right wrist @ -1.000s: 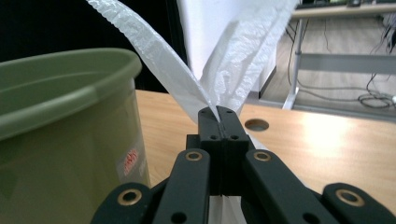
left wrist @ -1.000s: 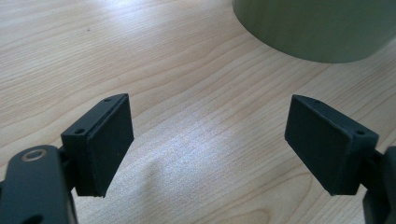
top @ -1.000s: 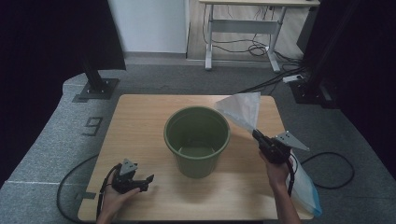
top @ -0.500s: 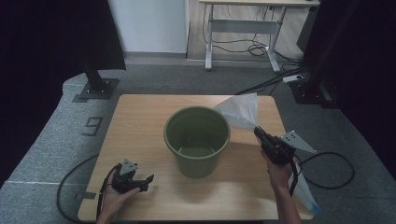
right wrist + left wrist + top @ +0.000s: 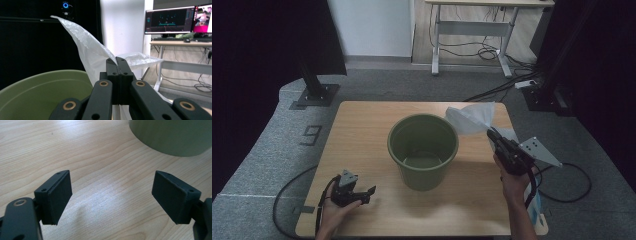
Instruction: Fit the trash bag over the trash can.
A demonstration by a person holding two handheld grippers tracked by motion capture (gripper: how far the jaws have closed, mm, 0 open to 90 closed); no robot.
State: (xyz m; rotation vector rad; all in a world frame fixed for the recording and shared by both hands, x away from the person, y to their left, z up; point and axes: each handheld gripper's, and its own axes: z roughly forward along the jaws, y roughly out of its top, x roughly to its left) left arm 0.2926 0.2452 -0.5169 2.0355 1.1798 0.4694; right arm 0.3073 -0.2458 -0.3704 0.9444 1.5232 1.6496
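Right gripper pinches the white plastic bag, which fans up and away over the bucket rim.

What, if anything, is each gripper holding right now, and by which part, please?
The right gripper is shut on the white plastic bag, pinching it where the film gathers, beside the green bucket. The left gripper is open and holds nothing.

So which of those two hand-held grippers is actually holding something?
The right hand-held gripper, beside the green bucket: its jaws are pinched shut on a thin white plastic bag. The left hand-held gripper rests on the table, jaws open and empty.
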